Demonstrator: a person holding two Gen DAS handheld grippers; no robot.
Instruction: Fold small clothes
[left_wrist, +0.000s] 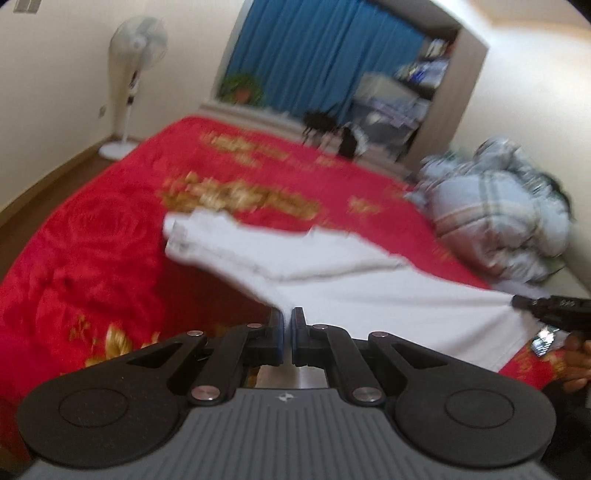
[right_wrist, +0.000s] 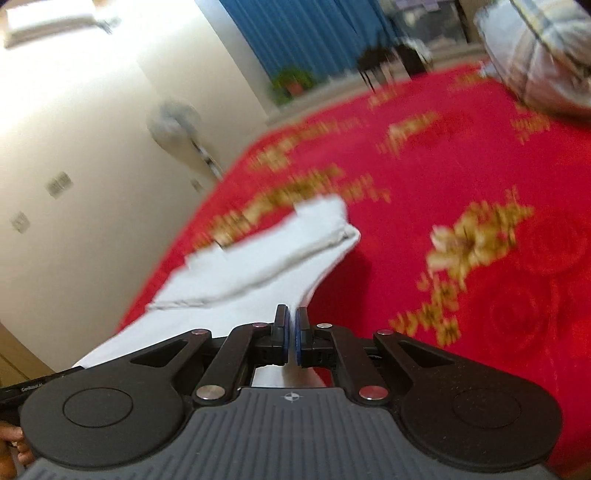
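Two corners of a white garment are pinched, one in the left claw and one in the right claw, each clamped on cloth. It is held stretched above the red bedspread, apparently for folding over; a plaid quilt lies beyond.

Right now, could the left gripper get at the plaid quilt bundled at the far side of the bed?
Probably not as things stand. The left gripper is shut on a corner of the white garment, so it isn't free, and the plaid quilt lies well off to its right, beyond the right gripper.
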